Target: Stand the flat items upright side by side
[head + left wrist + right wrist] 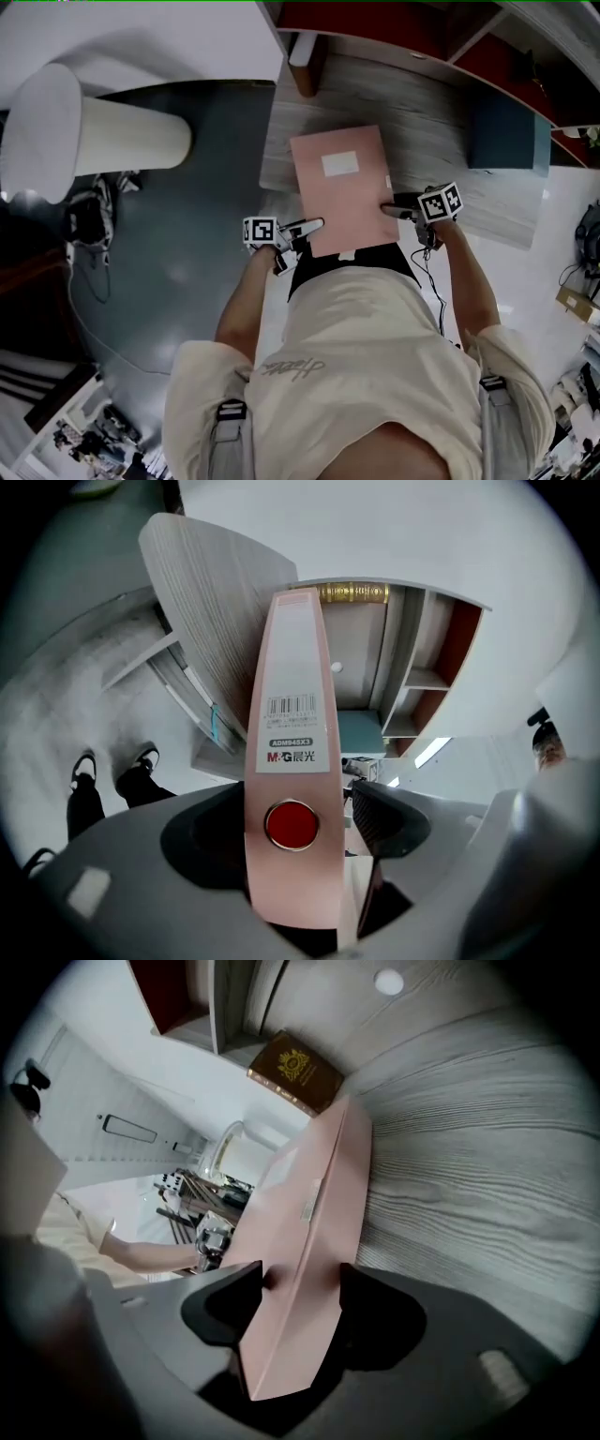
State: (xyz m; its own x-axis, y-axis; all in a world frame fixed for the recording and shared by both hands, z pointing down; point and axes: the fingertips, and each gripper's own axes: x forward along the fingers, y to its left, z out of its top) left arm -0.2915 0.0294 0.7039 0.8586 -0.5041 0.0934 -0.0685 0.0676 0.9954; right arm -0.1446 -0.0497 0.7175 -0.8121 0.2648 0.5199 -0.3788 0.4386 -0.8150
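Note:
A pink file box (342, 187) lies flat on the grey wood desk (441, 141), its near end overhanging the front edge. My left gripper (314, 225) is at the box's left near corner and my right gripper (389, 211) at its right edge. In the left gripper view the spine (291, 761), with a barcode label and a red button, fills the space between the jaws of the left gripper (300, 817), and the right pad (380, 817) lies against the box's side. In the right gripper view the right gripper (300, 1288) is shut on the box's edge (309, 1232), a pad on each side.
A brown book (295, 1072) lies at the back of the desk, by the shelf compartments. A teal item (506, 131) sits at the desk's right end under the red-backed shelves. A white cylinder (94, 136) stands on the floor to the left.

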